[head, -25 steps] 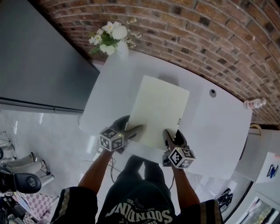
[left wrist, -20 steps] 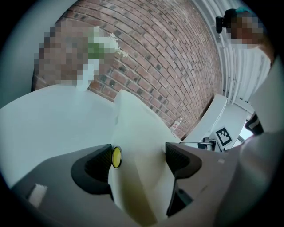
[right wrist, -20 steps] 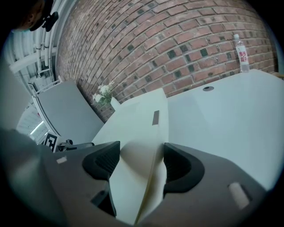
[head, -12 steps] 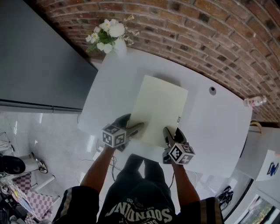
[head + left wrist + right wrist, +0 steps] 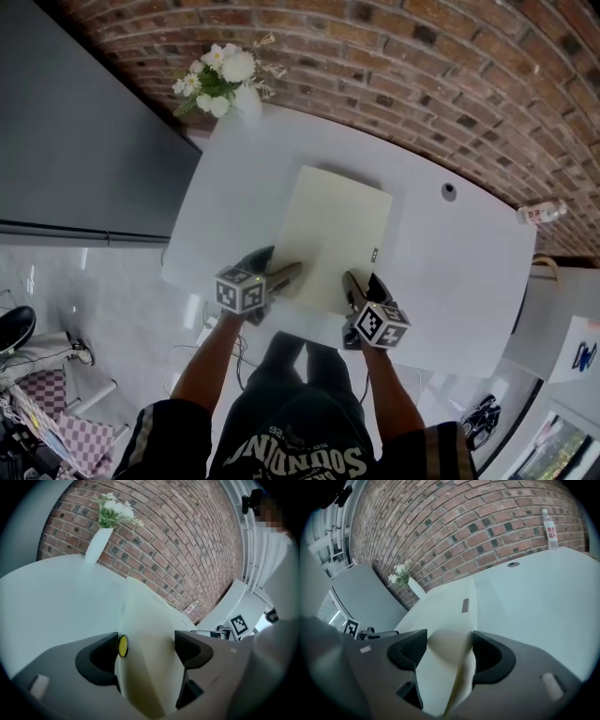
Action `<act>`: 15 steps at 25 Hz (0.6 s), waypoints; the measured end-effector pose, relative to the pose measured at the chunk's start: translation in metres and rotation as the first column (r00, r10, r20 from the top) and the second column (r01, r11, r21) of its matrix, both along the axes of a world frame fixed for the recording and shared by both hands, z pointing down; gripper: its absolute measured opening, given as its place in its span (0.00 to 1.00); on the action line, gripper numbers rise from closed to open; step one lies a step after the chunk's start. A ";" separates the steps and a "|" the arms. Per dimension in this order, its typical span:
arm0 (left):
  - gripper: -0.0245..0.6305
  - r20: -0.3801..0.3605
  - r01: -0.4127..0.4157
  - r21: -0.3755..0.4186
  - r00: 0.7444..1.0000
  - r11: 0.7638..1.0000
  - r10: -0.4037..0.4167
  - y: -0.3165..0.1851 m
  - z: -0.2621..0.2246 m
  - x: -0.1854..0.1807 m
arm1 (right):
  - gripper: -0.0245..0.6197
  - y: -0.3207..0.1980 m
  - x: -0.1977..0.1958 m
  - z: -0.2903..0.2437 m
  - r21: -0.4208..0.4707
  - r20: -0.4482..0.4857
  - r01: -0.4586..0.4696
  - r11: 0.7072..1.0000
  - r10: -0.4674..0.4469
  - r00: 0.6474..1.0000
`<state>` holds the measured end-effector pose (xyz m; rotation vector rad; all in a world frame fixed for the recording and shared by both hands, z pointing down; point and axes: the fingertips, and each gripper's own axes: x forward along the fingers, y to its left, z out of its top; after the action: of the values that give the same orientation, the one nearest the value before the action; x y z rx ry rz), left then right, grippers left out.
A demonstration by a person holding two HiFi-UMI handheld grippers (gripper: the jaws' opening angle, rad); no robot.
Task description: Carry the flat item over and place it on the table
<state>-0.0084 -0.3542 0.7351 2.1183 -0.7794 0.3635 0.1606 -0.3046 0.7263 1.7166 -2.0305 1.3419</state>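
Left gripper (image 5: 286,275) and right gripper (image 5: 354,284) are each clenching the near edge of the flat item (image 5: 333,234), jaws pressing in so the pale sheet is bulging between them. It is lying over the middle of the white table (image 5: 450,272); whether it is fully resting there I cannot tell. Doing this well probably means lowering both ends level, letting the far edge settle before releasing both grips together, while staying clear of the flower vase (image 5: 246,98) at the table's far-left corner and the small cable hole (image 5: 449,190) toward its far right.
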 end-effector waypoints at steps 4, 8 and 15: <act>0.62 0.017 -0.014 -0.024 1.000 1.000 0.014 0.005 0.008 0.002 | 0.50 0.003 0.001 0.006 -0.023 -0.021 0.021 1.000 -0.022 1.000; 0.62 0.033 -0.017 -0.025 0.999 1.000 0.017 0.005 0.012 0.000 | 0.50 0.001 0.001 0.009 -0.031 -0.040 0.034 0.999 -0.035 0.999; 0.62 0.038 -0.014 -0.022 0.999 1.000 0.015 0.005 0.014 0.001 | 0.51 0.001 0.001 0.012 -0.016 -0.050 0.040 0.999 -0.041 0.998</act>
<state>-0.0075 -0.3491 0.7495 2.1034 -0.7792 0.4188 0.1613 -0.3039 0.7381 1.6764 -2.0114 1.2857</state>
